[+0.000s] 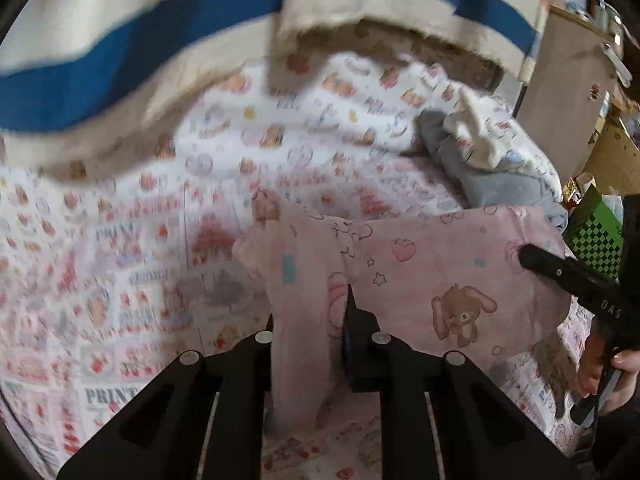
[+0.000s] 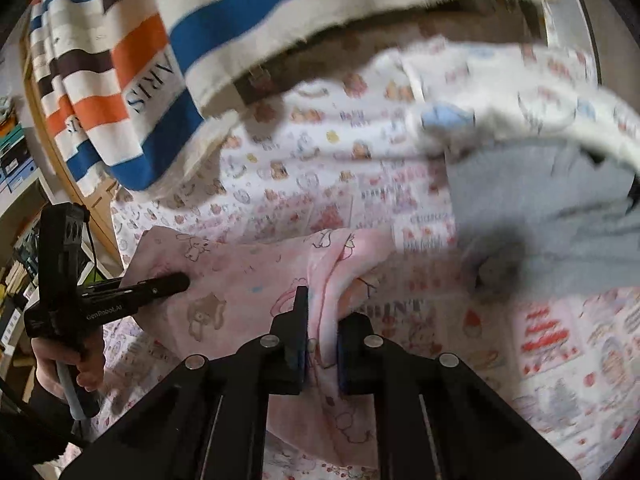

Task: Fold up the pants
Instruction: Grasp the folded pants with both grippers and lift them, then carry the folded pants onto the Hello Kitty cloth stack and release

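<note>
Pinching the pink printed pants (image 1: 404, 280) by opposite edges, left tool (image 1: 320, 344) and right tool (image 2: 322, 340) hold them above the patterned bedsheet (image 1: 120, 260); soft, light, probably slip-prone fabric.

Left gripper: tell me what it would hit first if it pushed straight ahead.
The pink pants it already pinches come first. Beyond that fabric, the left gripper would probably meet the printed sheet, though blur makes depth unclear.
</note>
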